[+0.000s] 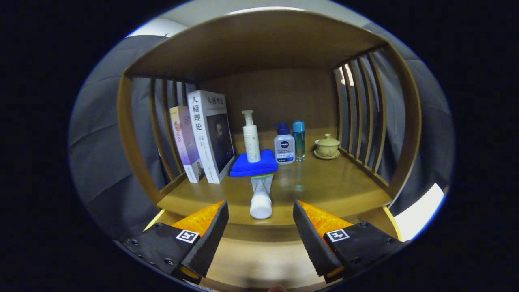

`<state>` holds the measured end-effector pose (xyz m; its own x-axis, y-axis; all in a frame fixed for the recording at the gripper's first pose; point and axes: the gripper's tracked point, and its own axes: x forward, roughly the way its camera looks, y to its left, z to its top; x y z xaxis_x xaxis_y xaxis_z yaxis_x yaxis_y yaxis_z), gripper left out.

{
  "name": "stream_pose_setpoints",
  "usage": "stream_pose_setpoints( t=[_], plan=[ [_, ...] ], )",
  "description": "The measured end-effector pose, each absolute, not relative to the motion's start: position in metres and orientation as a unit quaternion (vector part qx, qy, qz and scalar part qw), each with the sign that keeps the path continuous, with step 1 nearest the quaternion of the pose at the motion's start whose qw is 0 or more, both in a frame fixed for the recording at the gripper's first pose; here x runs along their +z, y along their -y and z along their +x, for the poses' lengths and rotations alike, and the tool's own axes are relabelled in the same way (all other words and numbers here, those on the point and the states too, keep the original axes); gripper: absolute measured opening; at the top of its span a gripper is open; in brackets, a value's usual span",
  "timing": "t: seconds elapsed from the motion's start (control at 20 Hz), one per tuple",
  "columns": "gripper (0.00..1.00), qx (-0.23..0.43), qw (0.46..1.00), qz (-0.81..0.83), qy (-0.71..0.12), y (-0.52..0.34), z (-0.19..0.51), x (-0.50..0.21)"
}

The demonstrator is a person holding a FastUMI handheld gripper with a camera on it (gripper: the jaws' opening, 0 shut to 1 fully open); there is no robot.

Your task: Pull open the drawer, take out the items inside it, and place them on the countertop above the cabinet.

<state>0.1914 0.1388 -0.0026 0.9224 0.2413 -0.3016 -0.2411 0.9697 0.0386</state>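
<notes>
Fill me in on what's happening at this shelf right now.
A hand-held gripper faces the wooden countertop, its fingers wide open and holding nothing. A white tube lies on the countertop just ahead, in line with the gap between the fingers. Beyond it a pump bottle stands on a folded blue cloth, with two books to one side and two more bottles and a lidded cup to the other.

Home booth: books (pixel 202 138), toiletries (pixel 284 146).
</notes>
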Motion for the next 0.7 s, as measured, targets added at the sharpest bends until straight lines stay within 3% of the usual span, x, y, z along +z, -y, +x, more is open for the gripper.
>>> stream_pose_setpoints(
  t=[0.4, 0.7],
  plan=[
    [0.98, 0.114, 0.992, -0.038, -0.035, -0.121, 0.092, -0.007],
    [0.98, 0.110, 0.993, -0.038, -0.017, -0.116, 0.031, -0.048]
  ],
)
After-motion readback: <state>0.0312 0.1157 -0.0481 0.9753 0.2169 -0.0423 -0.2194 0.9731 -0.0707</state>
